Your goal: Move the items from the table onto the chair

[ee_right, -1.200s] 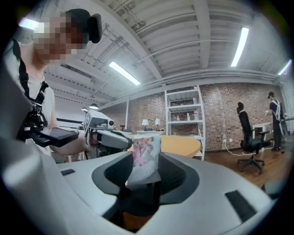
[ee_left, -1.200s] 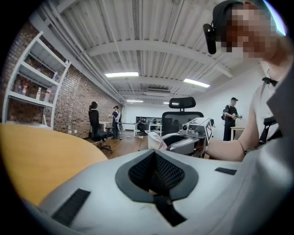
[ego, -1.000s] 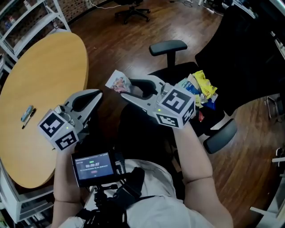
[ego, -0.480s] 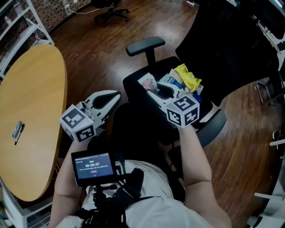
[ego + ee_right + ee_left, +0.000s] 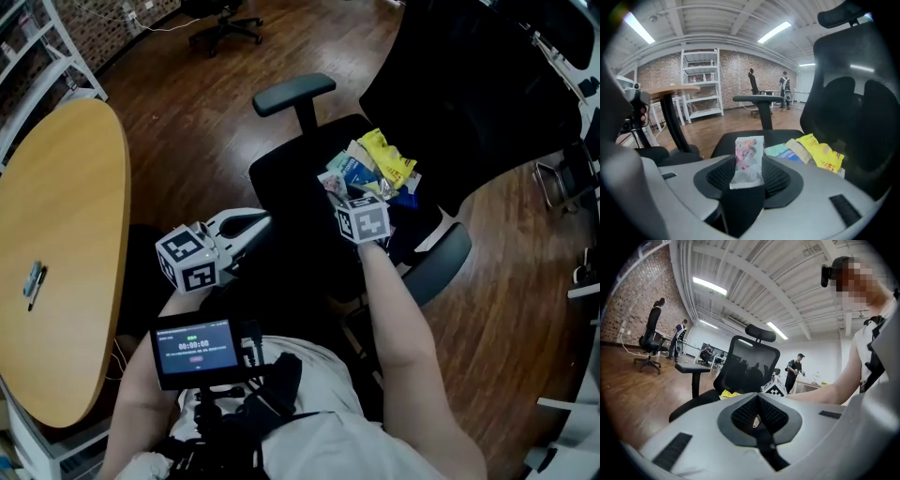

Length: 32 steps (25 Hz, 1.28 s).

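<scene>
The step in hand is judged to be the setting-down of one item on the chair: a small printed packet (image 5: 749,159), pink and white, is clamped upright between the jaws of the right gripper (image 5: 337,192), which is held over the black seat (image 5: 286,173) just beside the heap already there. The jaws are kept fairly wide by the packet's own width, and it is pressed from both sides by the pads. The left gripper (image 5: 262,222) is carried low beside the seat's near edge, its jaws brought together with nothing between them. No true container is seen; the seat is being used as one, and a yellow packet (image 5: 389,159), a blue-green packet (image 5: 354,171) and what seem to be further wrappers underneath are piled on its right side, toward the backrest. Whether the held packet is already touching that pile cannot be told. For the next move, the packet should be lowered onto a free or stable spot, and the jaws parted only once it is supported, so that it is not tipped off the seat's edge. The task is not judged complete: a small pen-like item (image 5: 33,281) is seen lying on the round wooden table (image 5: 75,169), well apart from the chair.
</scene>
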Each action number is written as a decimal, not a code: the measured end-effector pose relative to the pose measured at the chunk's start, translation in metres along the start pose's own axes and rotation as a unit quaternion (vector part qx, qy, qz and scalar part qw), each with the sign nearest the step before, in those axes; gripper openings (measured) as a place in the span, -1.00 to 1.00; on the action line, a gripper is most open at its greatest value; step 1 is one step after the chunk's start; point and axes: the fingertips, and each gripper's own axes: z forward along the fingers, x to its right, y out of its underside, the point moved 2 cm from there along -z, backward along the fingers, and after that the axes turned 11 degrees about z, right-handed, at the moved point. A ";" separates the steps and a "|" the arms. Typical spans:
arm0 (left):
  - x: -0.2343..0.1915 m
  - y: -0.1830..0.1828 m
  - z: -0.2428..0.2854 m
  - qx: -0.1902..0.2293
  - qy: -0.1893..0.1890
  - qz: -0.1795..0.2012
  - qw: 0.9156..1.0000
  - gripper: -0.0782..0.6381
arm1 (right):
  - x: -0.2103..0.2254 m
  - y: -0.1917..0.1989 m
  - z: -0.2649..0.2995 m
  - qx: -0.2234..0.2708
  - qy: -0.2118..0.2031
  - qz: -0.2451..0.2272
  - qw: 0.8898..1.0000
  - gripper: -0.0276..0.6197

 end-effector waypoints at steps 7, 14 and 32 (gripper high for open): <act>0.009 0.021 0.009 -0.024 0.013 -0.006 1.000 -0.75 | 0.042 0.051 0.027 -0.058 0.053 0.046 0.996 -0.32; 0.005 0.025 0.004 -0.021 0.000 -0.028 0.999 -0.75 | 0.064 0.056 0.019 -0.045 0.092 0.055 0.993 -0.14; -0.012 -0.011 -0.047 0.017 -0.087 -0.019 0.996 -0.75 | -0.055 -0.050 -0.037 0.169 -0.117 0.055 0.977 -0.90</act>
